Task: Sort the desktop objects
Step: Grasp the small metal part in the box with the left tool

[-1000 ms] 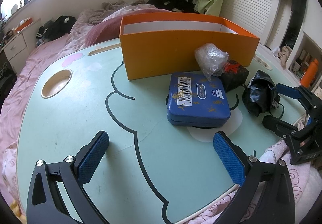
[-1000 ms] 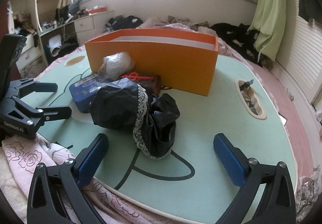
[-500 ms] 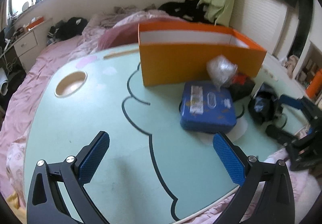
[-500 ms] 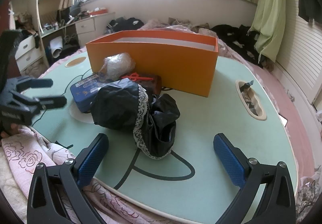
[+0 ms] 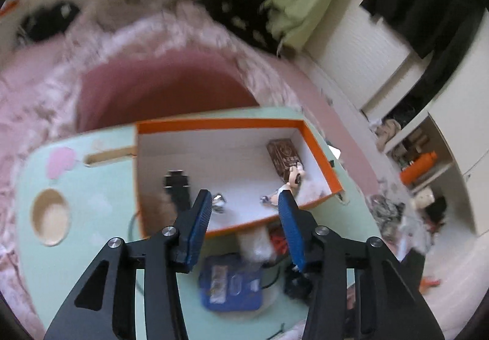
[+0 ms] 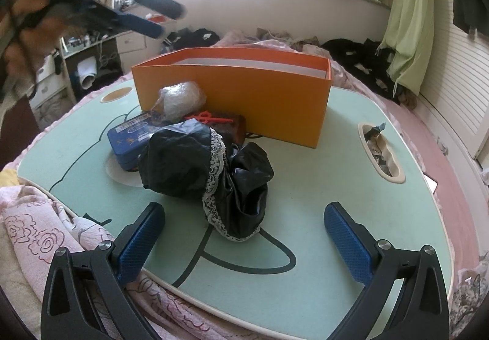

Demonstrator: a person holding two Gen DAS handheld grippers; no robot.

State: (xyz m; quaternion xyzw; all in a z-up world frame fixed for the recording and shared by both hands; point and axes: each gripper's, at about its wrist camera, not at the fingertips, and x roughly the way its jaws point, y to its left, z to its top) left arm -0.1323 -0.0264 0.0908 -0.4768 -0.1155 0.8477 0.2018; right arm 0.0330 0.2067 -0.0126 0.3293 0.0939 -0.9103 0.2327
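Observation:
My left gripper hangs high over the orange box, pointing down into it. Its jaws are closing with nothing between them. In the box lie a brown carton, a small figure and a black object. In the right wrist view the left gripper is a blur at the top left, held by a hand. My right gripper stands open and empty at the table's near edge, just short of a black lace-trimmed bag. Behind the bag lie a blue tin, a clear plastic bundle and a dark red box.
The mint green table rests on a pink bed. A round cup hollow is at its left, a slot with scraps at its right. A rose-patterned quilt laps the near left edge. The orange box stands at the back.
The left gripper has risen and swung forward from the table's near edge to above the orange box, and its jaws have narrowed. The right gripper has kept still.

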